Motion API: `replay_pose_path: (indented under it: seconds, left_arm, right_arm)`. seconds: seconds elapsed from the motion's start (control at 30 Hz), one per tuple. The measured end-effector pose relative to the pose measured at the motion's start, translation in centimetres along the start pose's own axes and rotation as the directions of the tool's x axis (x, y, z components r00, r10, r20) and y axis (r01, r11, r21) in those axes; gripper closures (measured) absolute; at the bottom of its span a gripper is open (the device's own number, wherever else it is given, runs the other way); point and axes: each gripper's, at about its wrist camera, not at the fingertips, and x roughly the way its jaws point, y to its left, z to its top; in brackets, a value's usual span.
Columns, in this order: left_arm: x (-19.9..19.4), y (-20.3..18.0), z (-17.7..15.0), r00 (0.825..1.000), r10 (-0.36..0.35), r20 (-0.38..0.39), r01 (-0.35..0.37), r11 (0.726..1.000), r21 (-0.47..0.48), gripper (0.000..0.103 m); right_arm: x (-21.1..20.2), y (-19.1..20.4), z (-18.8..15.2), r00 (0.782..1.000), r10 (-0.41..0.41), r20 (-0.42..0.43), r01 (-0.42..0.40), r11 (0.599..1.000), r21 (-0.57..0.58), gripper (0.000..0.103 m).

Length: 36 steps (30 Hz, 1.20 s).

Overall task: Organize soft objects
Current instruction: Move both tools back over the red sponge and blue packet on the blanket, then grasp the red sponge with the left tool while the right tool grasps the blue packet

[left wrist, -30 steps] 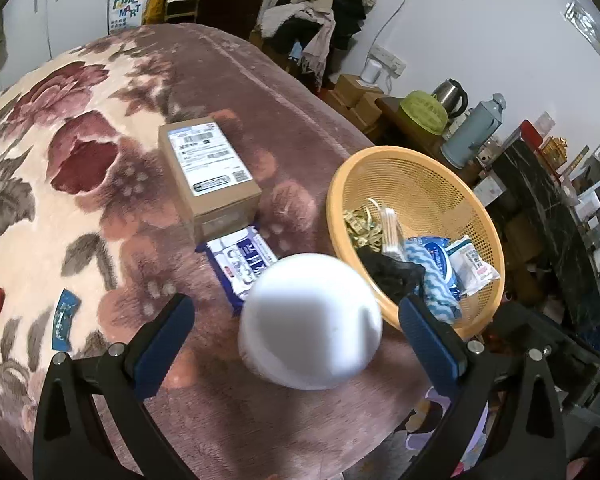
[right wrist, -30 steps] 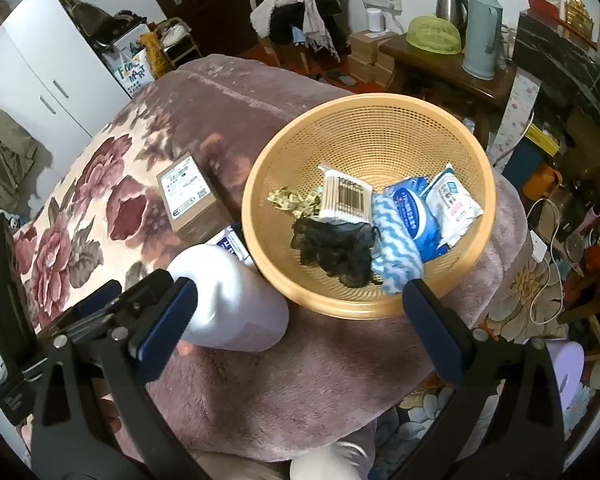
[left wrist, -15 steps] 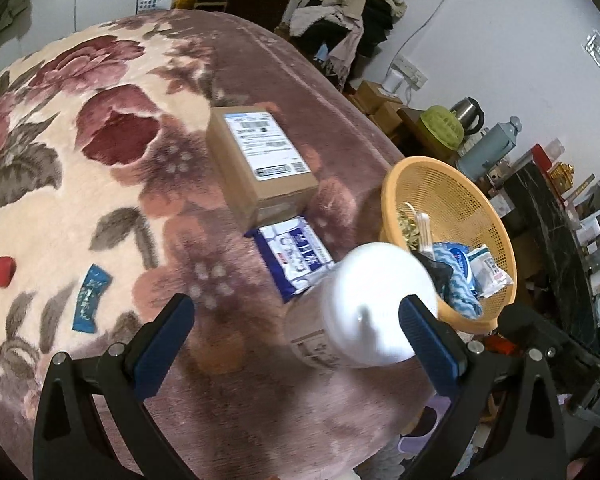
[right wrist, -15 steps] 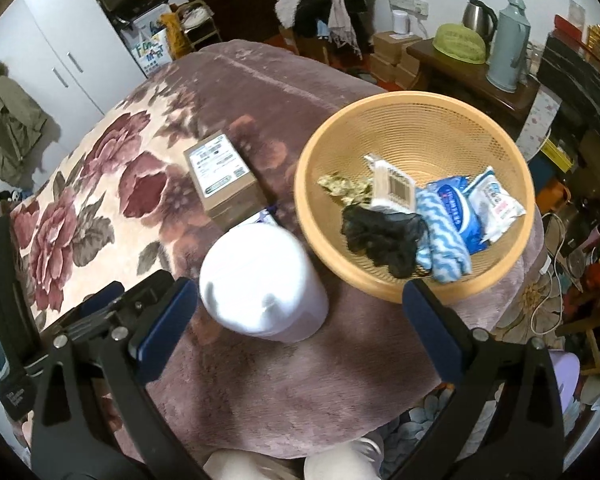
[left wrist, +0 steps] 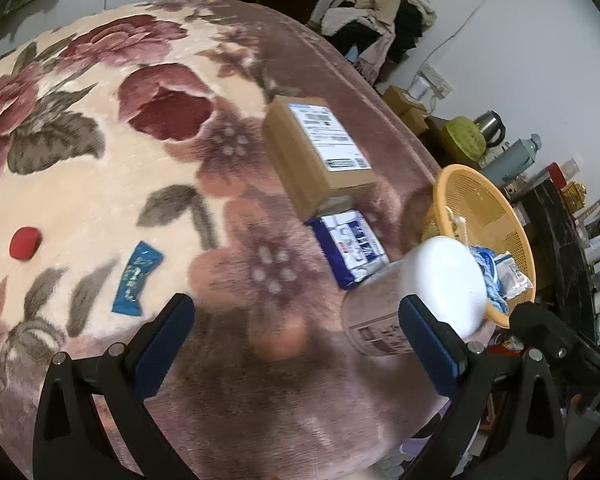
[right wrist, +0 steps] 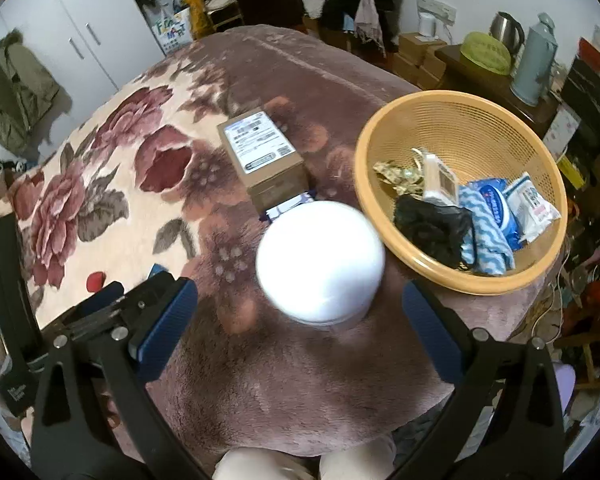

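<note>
Both tools stand wide and hold nothing — the left tool and the right tool hover above the floral blanket. Between the right tool's fingers stands a white container. Beyond lie a blue pack and a cardboard box — the orange basket holds soft items.

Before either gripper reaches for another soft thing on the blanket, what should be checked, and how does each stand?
1. Left gripper open, holding nothing: ok.
2. Right gripper open, holding nothing: ok.
3. Basket has room: ok.
4. Blue tissue pack reachable: not ok, wedged between the cardboard box and the white container.
5. Blue sachet lies free: ok.
6. Whether the red object is soft: cannot tell.
</note>
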Motion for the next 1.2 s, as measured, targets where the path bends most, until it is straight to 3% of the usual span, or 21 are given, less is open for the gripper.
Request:
replay_pose_path:
  seconds: [0.77, 1.2]
  left_arm:
    - [-0.3, 10.6, -1.4, 0.997, 0.07, -0.019, -0.072, 0.99, -0.119, 0.001]
    - [0.7, 19.0, -2.5, 0.985, 0.161, -0.065, -0.171, 0.96, -0.221, 0.001]
  right_arm:
    - [4.1, 7.9, -1.8, 0.996, 0.04, -0.076, -0.048, 0.993, -0.109, 0.0]
    - [8.1, 12.0, -2.8, 0.984, 0.1, -0.15, -0.126, 0.977, -0.174, 0.0]
